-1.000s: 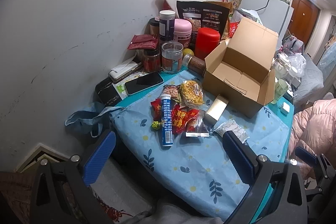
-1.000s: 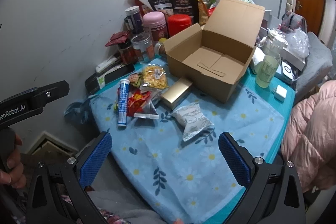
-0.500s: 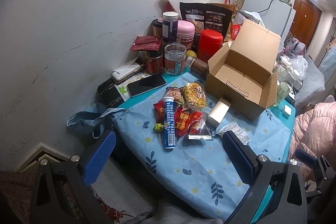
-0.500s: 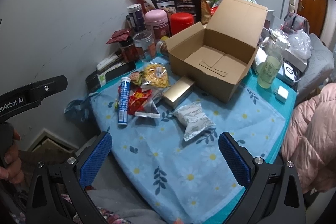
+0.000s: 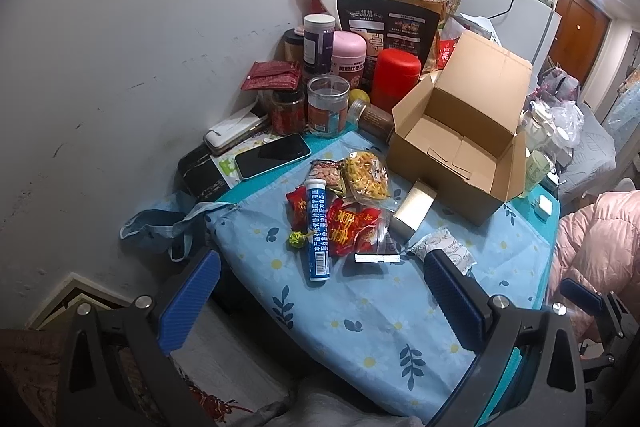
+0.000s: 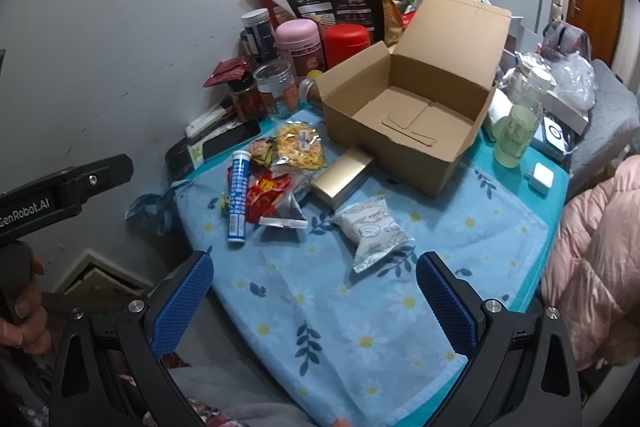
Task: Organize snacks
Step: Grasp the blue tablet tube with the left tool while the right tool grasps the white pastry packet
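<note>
An open cardboard box (image 5: pixel 460 143) (image 6: pixel 412 115) stands on the blue floral cloth, with nothing inside it. In front of it lies a heap of snacks: a blue tube (image 5: pixel 317 229) (image 6: pixel 238 195), red packets (image 5: pixel 352 227) (image 6: pixel 268 193), a yellow snack bag (image 5: pixel 366 173) (image 6: pixel 298 147), a gold box (image 5: pixel 414 209) (image 6: pixel 344 177) and a white wrapped cake (image 5: pixel 444 251) (image 6: pixel 372 227). My left gripper (image 5: pixel 320 299) hangs open over the table's near edge, short of the tube. My right gripper (image 6: pixel 312 299) is open too, just short of the white cake.
Jars, canisters and a dark bag (image 5: pixel 384 23) crowd the wall behind the box. A phone (image 5: pixel 272 155) lies at the left. A glass of pale liquid (image 6: pixel 516 135) and a white charger (image 6: pixel 540 179) sit right of the box. A pink jacket (image 6: pixel 600 259) is at the right.
Both grippers have drifted slightly, so the table scene has shifted a little in each view. Nothing on the table has moved, and both stay open.
</note>
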The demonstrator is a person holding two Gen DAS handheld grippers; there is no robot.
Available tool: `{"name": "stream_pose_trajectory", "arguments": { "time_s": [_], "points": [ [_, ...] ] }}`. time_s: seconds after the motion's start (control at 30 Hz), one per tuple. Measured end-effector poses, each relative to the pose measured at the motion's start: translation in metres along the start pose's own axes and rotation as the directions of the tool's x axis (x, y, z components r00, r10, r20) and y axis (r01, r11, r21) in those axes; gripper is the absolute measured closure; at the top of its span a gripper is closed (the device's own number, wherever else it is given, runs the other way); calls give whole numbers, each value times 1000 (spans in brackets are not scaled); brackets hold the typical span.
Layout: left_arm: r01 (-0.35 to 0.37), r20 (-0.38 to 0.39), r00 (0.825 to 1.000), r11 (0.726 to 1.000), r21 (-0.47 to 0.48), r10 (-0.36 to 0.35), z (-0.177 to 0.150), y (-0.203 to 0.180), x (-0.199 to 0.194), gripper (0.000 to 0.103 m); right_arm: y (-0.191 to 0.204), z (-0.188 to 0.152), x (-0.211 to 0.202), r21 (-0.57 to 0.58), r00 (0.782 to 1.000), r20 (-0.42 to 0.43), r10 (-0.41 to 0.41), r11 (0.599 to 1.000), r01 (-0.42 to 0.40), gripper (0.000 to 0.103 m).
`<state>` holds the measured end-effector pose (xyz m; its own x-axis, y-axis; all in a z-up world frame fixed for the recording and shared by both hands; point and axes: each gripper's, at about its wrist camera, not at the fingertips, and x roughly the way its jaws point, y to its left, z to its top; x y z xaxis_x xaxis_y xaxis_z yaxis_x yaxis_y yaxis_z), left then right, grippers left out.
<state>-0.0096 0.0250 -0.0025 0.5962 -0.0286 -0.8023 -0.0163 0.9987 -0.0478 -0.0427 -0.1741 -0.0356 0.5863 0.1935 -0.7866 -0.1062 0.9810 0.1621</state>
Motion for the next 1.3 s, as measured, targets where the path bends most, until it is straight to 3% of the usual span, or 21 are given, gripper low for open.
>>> {"name": "stream_pose_trajectory", "arguments": {
  "time_s": [0.53, 1.03, 1.3],
  "points": [
    [52, -81, 995, 999, -2, -52, 3, 0, 43, 0, -9, 12, 32, -11, 999, -34, -3, 1000, 3, 0],
    [65, -199, 977, 997, -33, -71, -3, 11, 118, 0, -14, 18, 94, -45, 992, -119, 45, 998, -51, 0],
    [69, -226, 971, 997, -25, -73, 0, 11, 159, 16, -31, 29, 127, -48, 991, -136, 22, 998, -29, 0]
  ]
}}
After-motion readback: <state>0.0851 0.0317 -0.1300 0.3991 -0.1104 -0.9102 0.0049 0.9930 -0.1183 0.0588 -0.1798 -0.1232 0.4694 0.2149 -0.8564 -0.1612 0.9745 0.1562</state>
